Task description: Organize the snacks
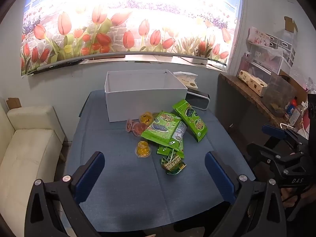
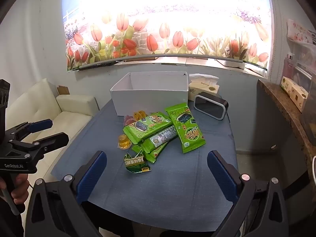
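Counter [image 1: 122, 187] under a blue-grey cloth fills the middle of both views. White open-topped cardboard box [image 1: 145, 96] stands at its far edge, long side facing near; nothing shows inside it over the near wall. Just right of the box lie a beige tissue pack [image 2: 205, 87] and a black rounded clock [image 2: 211, 107].

Left claw [image 1: 155, 169] hangs over the near part of the counter, blue-padded jaws spread fully wide, nothing between them or touching them. Right claw [image 2: 157, 169] is the same: jaws fully apart, empty, clear of the cloth.

Snack pile sits mid-counter, just in front of the box. Big green foil snack packets [image 1: 164, 129] lie flat and overlapping; one separate green packet [image 1: 190, 122] on the right runs its long axis from far-left to near-right. Smaller green sachets [image 1: 169, 150] poke out beneath toward the near side, and a crumpled green wrapper [image 1: 172, 165] lies nearest. Yellow jelly cup [image 1: 142, 148] stands alone left of the sachets; another yellow jelly cup [image 1: 146, 118] and pink jelly cups [image 1: 135, 127] huddle against the box's near wall.
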